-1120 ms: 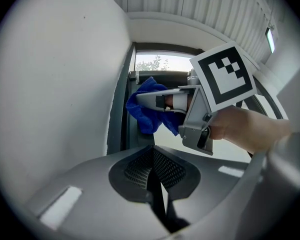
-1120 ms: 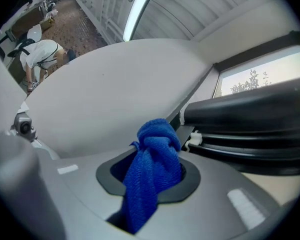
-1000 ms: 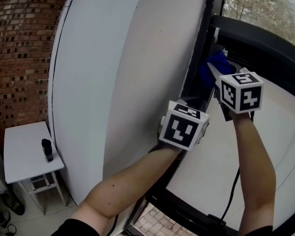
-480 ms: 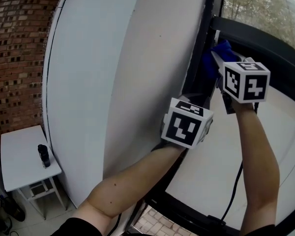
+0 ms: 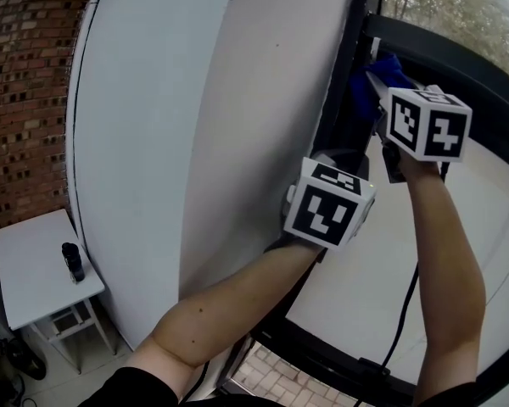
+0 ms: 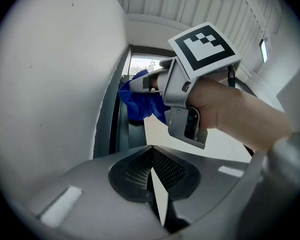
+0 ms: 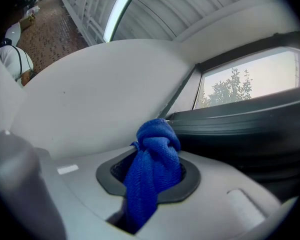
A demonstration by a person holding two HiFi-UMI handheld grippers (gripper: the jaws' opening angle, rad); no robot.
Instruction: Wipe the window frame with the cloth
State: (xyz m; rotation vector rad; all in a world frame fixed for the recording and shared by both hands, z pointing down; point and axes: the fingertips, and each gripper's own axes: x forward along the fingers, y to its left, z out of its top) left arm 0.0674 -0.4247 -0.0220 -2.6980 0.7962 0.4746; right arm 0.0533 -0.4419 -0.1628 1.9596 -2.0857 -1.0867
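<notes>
A blue cloth (image 7: 152, 176) is bunched between the jaws of my right gripper (image 7: 151, 181), which is shut on it. In the head view the cloth (image 5: 375, 79) presses against the dark window frame (image 5: 349, 83) high on its upright bar, with the right gripper (image 5: 382, 108) just below it. The left gripper view shows the same cloth (image 6: 138, 101) ahead against the frame (image 6: 110, 129). My left gripper (image 5: 335, 164) hangs lower beside the frame, its jaws together and empty (image 6: 152, 176).
A white wall panel (image 5: 195, 134) runs left of the frame. Window glass (image 5: 382, 253) lies to the right. Down left stands a small white table (image 5: 30, 265) with a black object (image 5: 70, 261), before a brick wall (image 5: 25, 100).
My right gripper has slid the cloth upward along the frame's upright bar. My left gripper has drifted slightly right and up.
</notes>
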